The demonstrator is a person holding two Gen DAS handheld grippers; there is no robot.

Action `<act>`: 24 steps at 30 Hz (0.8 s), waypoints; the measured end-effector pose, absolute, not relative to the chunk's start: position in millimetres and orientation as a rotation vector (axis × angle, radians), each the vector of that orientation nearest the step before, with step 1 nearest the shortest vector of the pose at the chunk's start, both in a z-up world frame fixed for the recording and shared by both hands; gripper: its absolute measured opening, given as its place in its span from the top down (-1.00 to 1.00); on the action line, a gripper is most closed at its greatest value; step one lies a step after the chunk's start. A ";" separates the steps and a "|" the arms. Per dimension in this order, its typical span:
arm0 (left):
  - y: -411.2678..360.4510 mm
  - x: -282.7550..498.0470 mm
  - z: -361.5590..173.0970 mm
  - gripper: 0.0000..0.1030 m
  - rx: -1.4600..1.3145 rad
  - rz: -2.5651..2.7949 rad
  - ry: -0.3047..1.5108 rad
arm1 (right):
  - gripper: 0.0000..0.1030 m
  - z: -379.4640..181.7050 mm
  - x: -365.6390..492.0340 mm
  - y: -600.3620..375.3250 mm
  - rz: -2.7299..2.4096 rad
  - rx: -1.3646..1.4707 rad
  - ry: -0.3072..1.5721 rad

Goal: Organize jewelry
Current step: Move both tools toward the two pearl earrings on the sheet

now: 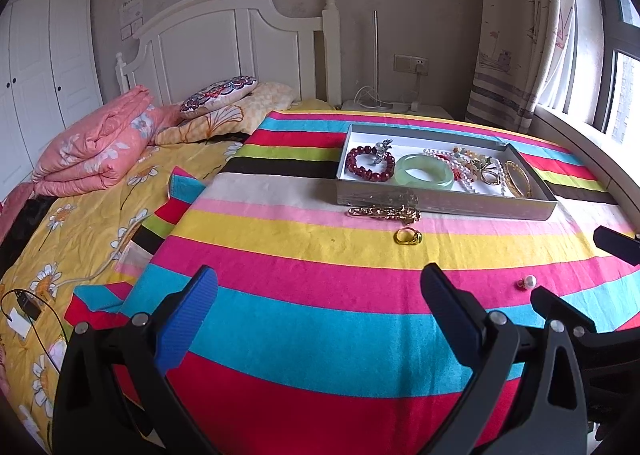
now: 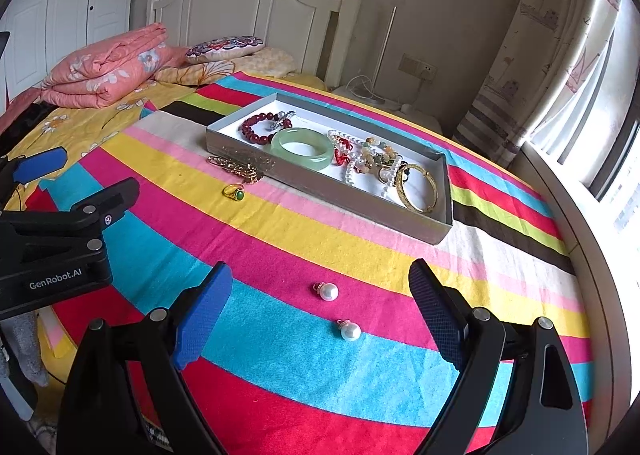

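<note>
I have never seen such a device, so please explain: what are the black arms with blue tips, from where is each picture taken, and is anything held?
They are two hand-held grippers, each with a camera looking along its fingers. One picture is from the left gripper, the other from the right gripper. Both are open and hold nothing. On the striped blanket stands a grey tray with bracelets and beads. Outside it lie a gold chain, a gold ring with a green stone, and two pearl earrings.

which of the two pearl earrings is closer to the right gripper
The lower pearl earring on the blue stripe; the other pearl earring lies farther up on the pink stripe, toward the tray.
</note>
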State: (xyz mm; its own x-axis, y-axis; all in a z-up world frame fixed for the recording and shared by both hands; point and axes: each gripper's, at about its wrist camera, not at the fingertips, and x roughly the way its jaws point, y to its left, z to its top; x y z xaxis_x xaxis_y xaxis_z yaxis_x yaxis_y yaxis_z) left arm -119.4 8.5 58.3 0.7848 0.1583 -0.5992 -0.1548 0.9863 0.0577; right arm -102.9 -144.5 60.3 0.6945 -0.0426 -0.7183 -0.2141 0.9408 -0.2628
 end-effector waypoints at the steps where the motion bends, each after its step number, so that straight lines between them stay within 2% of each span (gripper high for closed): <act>1: 8.6 -119.1 58.0 -0.95 0.005 0.168 0.648 | -0.66 60.1 -102.6 -144.6 0.098 -0.342 0.802; 14: 10.1 -111.9 49.1 -0.95 0.000 0.157 0.673 | -0.66 48.4 -93.6 -149.8 0.114 -0.331 0.829; 24: 29.7 -98.9 34.4 -0.95 -0.035 0.155 0.718 | -0.66 29.0 -78.4 -225.5 0.274 -0.204 0.909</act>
